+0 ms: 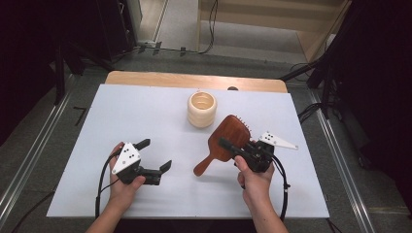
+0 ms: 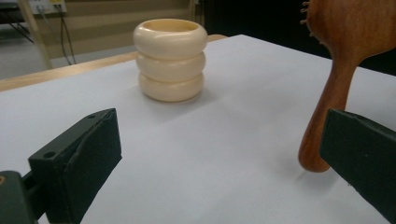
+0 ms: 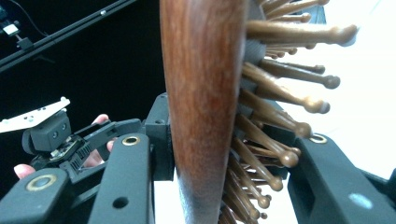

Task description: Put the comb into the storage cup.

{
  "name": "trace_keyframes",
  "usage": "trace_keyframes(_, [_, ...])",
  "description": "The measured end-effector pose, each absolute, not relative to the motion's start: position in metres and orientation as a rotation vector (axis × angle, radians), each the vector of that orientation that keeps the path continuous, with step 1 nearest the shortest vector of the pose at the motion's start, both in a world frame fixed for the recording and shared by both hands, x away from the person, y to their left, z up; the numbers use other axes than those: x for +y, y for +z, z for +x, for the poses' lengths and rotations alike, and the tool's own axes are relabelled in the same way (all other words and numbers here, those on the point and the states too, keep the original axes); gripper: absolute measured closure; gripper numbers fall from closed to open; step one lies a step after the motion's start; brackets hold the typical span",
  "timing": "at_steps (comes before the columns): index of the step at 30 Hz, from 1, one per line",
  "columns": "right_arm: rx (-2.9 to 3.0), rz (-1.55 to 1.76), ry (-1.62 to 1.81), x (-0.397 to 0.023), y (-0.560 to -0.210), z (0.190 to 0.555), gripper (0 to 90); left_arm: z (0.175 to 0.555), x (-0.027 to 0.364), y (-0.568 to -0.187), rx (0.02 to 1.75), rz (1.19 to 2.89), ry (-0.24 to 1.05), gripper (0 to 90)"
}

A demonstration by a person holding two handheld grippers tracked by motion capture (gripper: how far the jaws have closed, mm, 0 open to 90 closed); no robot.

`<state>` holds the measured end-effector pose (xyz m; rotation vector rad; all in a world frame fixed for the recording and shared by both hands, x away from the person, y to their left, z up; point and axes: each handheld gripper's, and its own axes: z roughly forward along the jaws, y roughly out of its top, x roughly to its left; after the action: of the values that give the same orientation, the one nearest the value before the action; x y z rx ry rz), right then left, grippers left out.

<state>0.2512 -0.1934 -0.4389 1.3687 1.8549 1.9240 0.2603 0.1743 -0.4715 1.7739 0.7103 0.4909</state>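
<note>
A brown wooden hairbrush (image 1: 226,139) lies tilted above the white table cover, its handle end (image 1: 201,168) low and pointing toward the person. My right gripper (image 1: 239,148) is shut on the brush head; in the right gripper view the dark back (image 3: 203,93) sits against one jaw and the wooden bristles (image 3: 280,102) against the other. A cream ribbed cup (image 1: 202,109) (image 2: 170,58) stands upright behind the brush. My left gripper (image 1: 155,156) (image 2: 219,158) is open, low over the table at the left. The brush handle (image 2: 329,107) is near its right jaw.
The white cover (image 1: 145,111) spans most of the wooden table (image 1: 194,80), whose bare edge shows at the back. Dark stands and cables ring the floor around the table. The other hand and its gripper (image 3: 51,135) appear at the left of the right gripper view.
</note>
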Motion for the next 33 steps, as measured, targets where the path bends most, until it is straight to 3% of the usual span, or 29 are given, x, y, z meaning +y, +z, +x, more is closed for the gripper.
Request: trace_keyframes(33, [1.854, 1.318, 1.87, -0.206, -0.428, 0.256, 54.5, 0.243, 0.263, -0.474, 0.831, 1.695, 0.601, 0.0])
